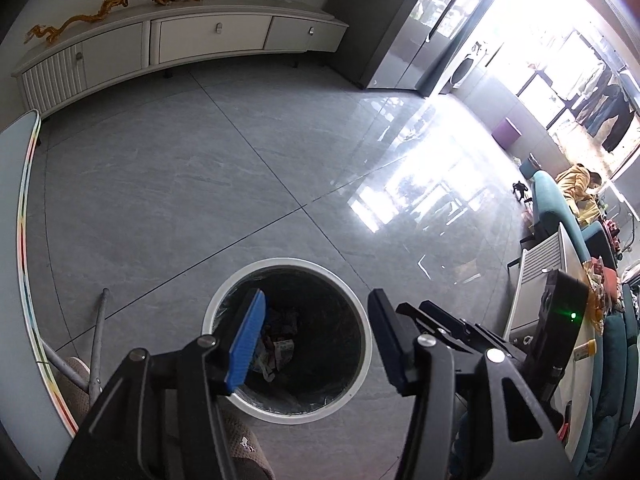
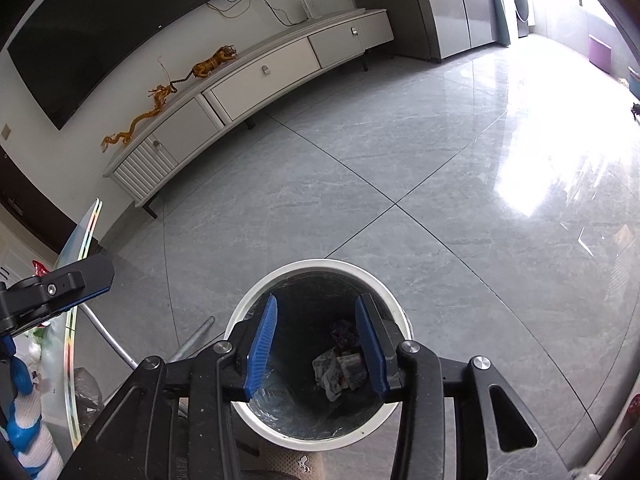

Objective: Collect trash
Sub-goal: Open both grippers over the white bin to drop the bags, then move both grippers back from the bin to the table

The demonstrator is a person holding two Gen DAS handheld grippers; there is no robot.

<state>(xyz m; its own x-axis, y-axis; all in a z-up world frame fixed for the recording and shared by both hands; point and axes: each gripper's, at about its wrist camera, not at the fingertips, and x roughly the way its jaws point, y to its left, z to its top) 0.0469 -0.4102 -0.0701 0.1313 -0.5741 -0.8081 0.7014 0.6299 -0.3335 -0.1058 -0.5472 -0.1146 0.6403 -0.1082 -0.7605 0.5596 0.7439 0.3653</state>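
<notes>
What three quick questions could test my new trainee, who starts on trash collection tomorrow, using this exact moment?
1. True or false: the right gripper holds a wrapper.
2. Where does the crumpled paper trash lie?
A. on the floor tiles
B. inside the round white trash bin
C. on the TV cabinet
3. Fill in: the left gripper has its jaws ____.

Key:
1. False; its jaws are open and empty above the bin.
2. B
3. open

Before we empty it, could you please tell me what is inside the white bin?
The white bin holds a dark liner and crumpled printed wrappers. Anything beneath them is hidden.
</notes>
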